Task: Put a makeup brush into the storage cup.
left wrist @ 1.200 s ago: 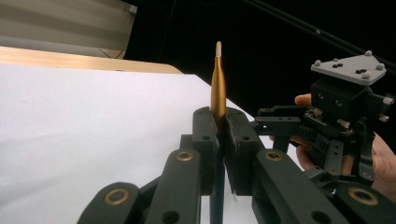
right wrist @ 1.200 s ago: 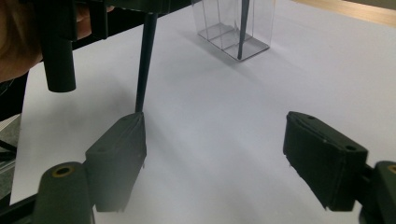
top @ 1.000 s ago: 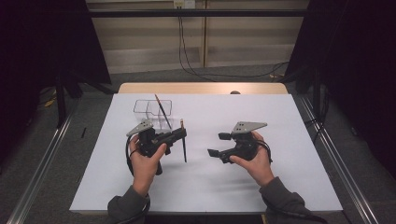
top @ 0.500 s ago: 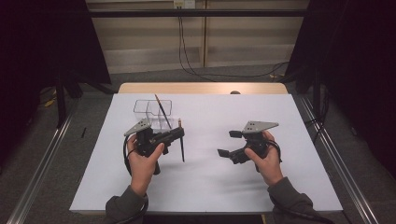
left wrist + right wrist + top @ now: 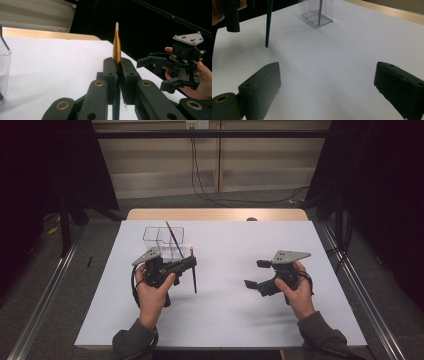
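A white-covered wooden table (image 5: pixel 300 240) stands on grey floor (image 5: pixel 100 240) before dark curtains (image 5: pixel 385 180).

Left claw (image 5: pixel 189 264) clamped tight, jaws pressed together, held level, pointing toward right side. Left hand (image 5: pixel 151 292) wraps grip from below, forearm entering from bottom edge. Right claw (image 5: pixel 256 274) jaws have just been opening, now wide apart, nothing between, pointing toward left claw. Right hand (image 5: pixel 299 292) grips body, sleeve visible.

You are looking down from above the table's (image 5: pixel 300 240) near edge, facing forward. Your gripper cameras are sitting low over the table, both catching the clear box (image 5: pixel 318 12).
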The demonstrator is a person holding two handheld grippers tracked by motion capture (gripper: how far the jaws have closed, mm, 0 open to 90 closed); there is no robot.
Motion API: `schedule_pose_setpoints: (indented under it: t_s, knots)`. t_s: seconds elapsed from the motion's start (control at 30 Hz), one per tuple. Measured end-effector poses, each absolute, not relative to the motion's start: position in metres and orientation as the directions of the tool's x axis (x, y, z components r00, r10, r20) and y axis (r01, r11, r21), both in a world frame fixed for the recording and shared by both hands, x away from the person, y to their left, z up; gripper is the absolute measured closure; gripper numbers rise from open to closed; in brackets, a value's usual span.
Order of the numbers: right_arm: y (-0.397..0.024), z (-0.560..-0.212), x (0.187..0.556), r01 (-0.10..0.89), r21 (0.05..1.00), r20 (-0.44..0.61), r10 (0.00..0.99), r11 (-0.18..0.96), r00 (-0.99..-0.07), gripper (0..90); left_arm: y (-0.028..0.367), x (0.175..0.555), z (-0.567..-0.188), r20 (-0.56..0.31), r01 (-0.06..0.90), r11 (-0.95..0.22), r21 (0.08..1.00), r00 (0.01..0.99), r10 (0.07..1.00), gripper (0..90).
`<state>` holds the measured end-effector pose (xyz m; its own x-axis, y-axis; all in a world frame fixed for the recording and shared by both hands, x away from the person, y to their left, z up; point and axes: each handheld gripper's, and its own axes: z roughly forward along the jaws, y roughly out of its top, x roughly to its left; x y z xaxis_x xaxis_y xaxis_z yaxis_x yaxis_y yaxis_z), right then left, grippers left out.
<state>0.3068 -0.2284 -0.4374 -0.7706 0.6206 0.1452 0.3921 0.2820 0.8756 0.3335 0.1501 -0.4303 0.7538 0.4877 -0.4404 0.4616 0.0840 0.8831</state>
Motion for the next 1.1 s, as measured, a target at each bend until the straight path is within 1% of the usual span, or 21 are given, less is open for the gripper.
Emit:
schedule_pose_setpoints:
  t_s: [0.3,1.1]
  knots:
    - [-0.246,-0.439,0.303,0.394,0.873,0.137,0.630,0.288,-0.764,6.8,0.151,0.334,-0.430,-0.437,0.458,0.085,0.885,0.753,0.491,84.0]
    - [-0.276,-0.443,0.289,0.388,0.874,0.119,0.648,0.291,-0.752,6.9,0.156,0.334,-0.427,-0.432,0.450,0.096,0.888,0.744,0.510,84.0]
